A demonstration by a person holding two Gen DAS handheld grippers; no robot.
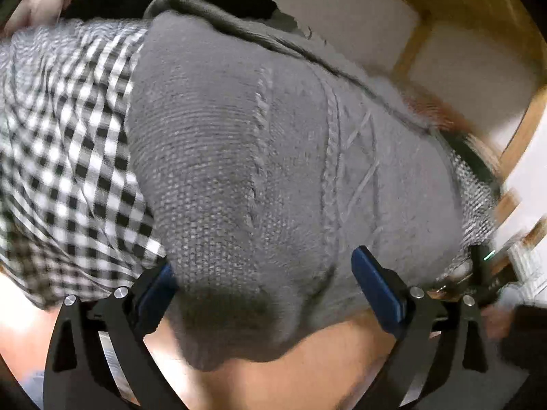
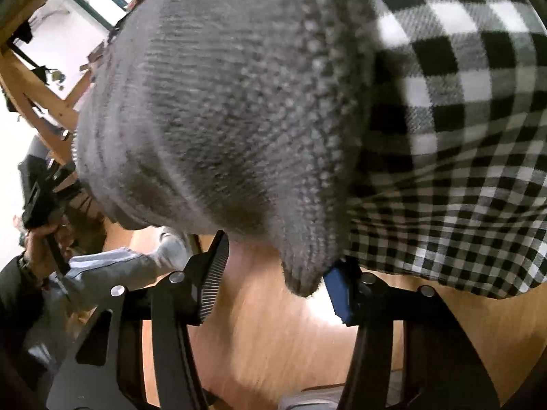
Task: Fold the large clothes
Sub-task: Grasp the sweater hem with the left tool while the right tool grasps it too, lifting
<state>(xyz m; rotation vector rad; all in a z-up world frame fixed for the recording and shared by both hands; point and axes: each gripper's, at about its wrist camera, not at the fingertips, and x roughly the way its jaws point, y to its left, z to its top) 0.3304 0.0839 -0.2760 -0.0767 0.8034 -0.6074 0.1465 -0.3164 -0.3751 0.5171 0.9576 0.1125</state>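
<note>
The grey knitted sweater [image 1: 273,157] fills nearly everything ahead of both my tongs, a big slack mass hanging over the wooden table [image 2: 273,352], and I judge it thick, soft and fairly heavy for cloth: it will sag and stretch under its own weight, not slide, and the coarse knit should give the pads good bite. Beside it, to the left of my left tongs and to the right of my right tongs, lies a black-and-white checked garment [image 1: 68,157], thinner and flatter by the look of it, partly under the sweater's edge, so I must take care to pinch one layer and not both. My left tongs [image 1: 270,280] stand wide, with a drooping fold of the sweater hanging down between the jaws; the picture is blurred, and I cannot tell whether either pad touches the knit. My right tongs [image 2: 280,273] are wide too, and a hanging point of the sweater comes down just beside the blue pad [image 2: 336,294], perhaps brushing it, nothing clamped. I would take hold at a hem or a seam edge, deep in the jaws, since a shallow pinch on such loose knit may merely pull out a loop.
</note>
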